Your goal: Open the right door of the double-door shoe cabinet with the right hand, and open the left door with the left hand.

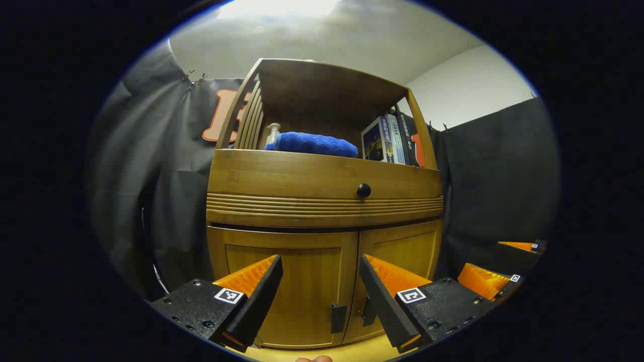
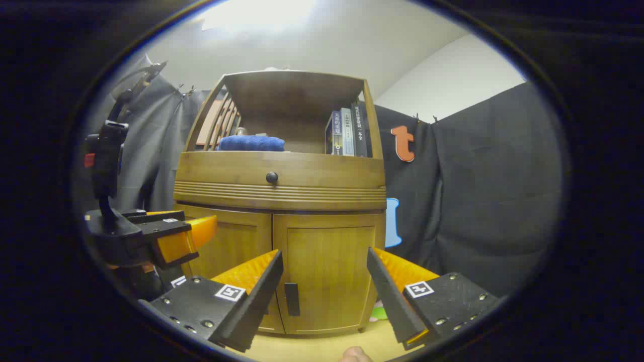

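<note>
The wooden shoe cabinet (image 1: 322,176) stands in front of me with both lower doors shut. In the left gripper view, the left door (image 1: 292,286) and its dark handle (image 1: 338,318) lie between the fingers of my left gripper (image 1: 320,301), which is open and short of the door. The right door (image 1: 402,251) has its handle (image 1: 369,310) beside the centre seam. In the right gripper view, my right gripper (image 2: 324,296) is open, facing the right door (image 2: 329,271) and its handle (image 2: 292,299) without touching. The left gripper (image 2: 171,236) shows at the left there.
Above the doors a drawer with a black knob (image 1: 363,190) juts out. The open shelf holds a blue towel (image 1: 314,144) and books (image 1: 390,141). Black cloth walls (image 2: 478,201) flank the cabinet. A green object (image 2: 378,313) lies at the cabinet's right foot.
</note>
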### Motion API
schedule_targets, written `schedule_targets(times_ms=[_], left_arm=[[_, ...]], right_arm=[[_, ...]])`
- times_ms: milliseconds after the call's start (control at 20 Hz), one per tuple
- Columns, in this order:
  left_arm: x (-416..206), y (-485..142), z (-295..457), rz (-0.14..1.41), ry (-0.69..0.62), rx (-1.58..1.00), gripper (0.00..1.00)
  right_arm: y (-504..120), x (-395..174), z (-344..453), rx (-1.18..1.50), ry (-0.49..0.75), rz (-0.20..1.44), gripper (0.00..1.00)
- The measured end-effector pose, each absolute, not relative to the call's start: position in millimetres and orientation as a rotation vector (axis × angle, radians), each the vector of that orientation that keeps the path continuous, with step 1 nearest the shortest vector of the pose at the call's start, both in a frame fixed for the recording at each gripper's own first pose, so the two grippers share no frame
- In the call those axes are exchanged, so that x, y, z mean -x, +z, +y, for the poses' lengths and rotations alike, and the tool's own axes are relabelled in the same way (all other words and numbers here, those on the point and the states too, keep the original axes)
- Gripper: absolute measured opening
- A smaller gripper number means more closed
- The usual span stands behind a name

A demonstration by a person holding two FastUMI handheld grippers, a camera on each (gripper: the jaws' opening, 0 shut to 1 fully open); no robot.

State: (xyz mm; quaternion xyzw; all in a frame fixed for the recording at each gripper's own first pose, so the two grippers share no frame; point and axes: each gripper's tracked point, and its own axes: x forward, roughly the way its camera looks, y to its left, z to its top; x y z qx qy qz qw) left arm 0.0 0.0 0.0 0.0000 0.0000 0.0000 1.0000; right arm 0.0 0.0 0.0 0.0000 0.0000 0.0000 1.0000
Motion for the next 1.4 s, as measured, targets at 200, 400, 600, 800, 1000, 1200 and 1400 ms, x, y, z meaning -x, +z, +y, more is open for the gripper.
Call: schedule_targets(times_ms=[200,400,600,800,1000,1200,1400], left_arm=[[2.3,-2.8,1.2,0.015,-0.002,0.009,0.95],[3.2,-4.9,15.3,0.017,0.037,0.008,0.95],[3.7,-4.1,24.9,0.011,0.064,0.003,0.95],[2.9,-7.1,33.4,0.019,0.077,-0.003,0.95],[5.6,-7.7,45.5,0.023,0.105,-0.016,0.95],[14.4,-10.9,54.6,0.027,0.122,0.006,0.92],[24.7,-21.1,60.8,0.056,0.108,0.02,0.92]], right_arm=[[-1.4,-8.7,-2.4,-0.06,0.003,0.008,1.0],[-6.8,-17.0,-0.7,-0.087,0.011,0.015,1.0],[-7.2,-21.3,-0.2,-0.051,0.016,0.01,0.99],[-15.0,-30.4,12.3,-0.04,0.045,0.04,1.0],[-24.2,-39.4,22.6,-0.036,0.067,0.063,1.0],[-49.3,-49.4,33.8,-0.038,0.093,0.112,1.0],[-81.3,-54.2,47.8,-0.037,0.118,0.16,1.0]])
